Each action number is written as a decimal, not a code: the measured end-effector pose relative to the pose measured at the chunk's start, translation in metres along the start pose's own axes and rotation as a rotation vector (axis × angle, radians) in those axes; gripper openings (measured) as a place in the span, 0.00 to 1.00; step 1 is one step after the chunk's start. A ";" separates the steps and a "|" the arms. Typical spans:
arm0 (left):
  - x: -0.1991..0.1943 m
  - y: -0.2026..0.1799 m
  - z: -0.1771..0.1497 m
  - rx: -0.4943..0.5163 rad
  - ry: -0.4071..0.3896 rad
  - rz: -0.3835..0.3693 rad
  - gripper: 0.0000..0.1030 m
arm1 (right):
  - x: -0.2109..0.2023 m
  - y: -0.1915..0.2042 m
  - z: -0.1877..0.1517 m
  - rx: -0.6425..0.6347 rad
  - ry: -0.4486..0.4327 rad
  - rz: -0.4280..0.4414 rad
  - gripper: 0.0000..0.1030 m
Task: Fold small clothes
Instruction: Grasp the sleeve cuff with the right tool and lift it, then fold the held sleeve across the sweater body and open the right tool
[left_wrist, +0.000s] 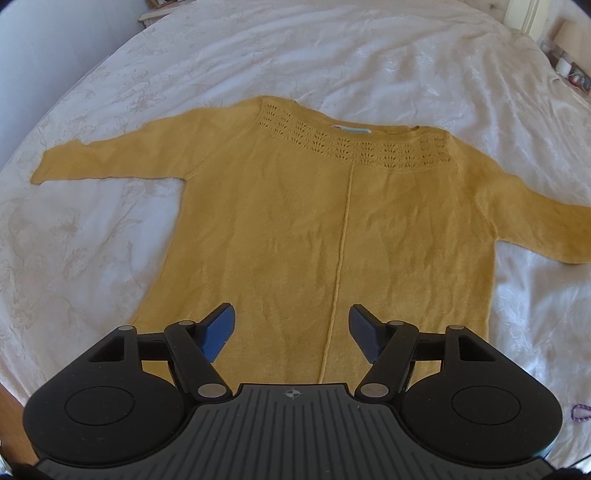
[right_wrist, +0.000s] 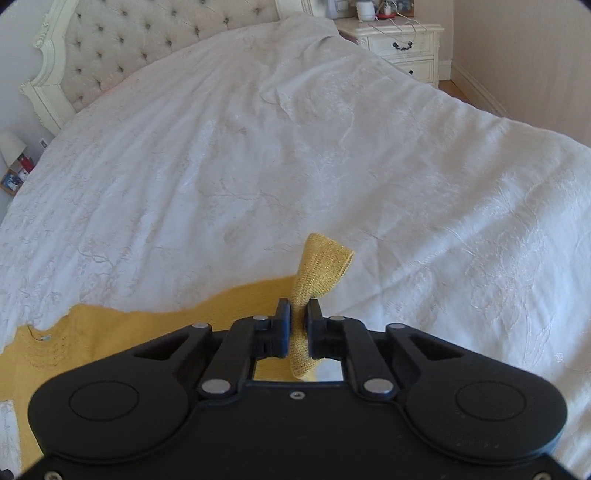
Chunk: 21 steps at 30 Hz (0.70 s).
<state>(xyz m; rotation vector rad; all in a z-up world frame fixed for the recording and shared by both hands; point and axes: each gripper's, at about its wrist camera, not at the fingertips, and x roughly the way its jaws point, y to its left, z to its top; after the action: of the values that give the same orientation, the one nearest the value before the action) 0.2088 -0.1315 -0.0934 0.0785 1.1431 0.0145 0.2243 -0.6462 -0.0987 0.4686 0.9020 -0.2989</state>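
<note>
A mustard-yellow knit sweater (left_wrist: 332, 221) lies flat on the white bedspread (left_wrist: 184, 74), neck away from me, both sleeves spread out sideways. My left gripper (left_wrist: 291, 332) is open and empty, hovering over the sweater's lower hem near the centre seam. My right gripper (right_wrist: 299, 325) is shut on the cuff end of the sweater's right sleeve (right_wrist: 321, 266), which sticks up between the jaws. The sweater's body (right_wrist: 110, 332) shows at the lower left of the right wrist view.
White embroidered bedspread (right_wrist: 332, 147) covers the bed. A tufted headboard (right_wrist: 129, 48) stands at the far end, a white nightstand (right_wrist: 402, 44) beside it. Small items sit on a shelf (left_wrist: 572, 74) at the right edge.
</note>
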 end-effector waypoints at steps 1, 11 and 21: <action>0.001 0.005 0.000 0.001 0.001 -0.002 0.65 | -0.007 0.017 0.004 -0.011 -0.015 0.028 0.15; 0.024 0.087 0.004 0.024 0.025 -0.051 0.65 | -0.041 0.202 0.009 -0.091 -0.088 0.269 0.15; 0.044 0.185 0.013 0.042 0.027 -0.019 0.65 | 0.011 0.392 -0.050 -0.201 0.020 0.494 0.15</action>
<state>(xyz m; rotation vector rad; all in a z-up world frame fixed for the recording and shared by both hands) 0.2437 0.0543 -0.1148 0.1047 1.1709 -0.0250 0.3689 -0.2842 -0.0315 0.4920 0.7969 0.2454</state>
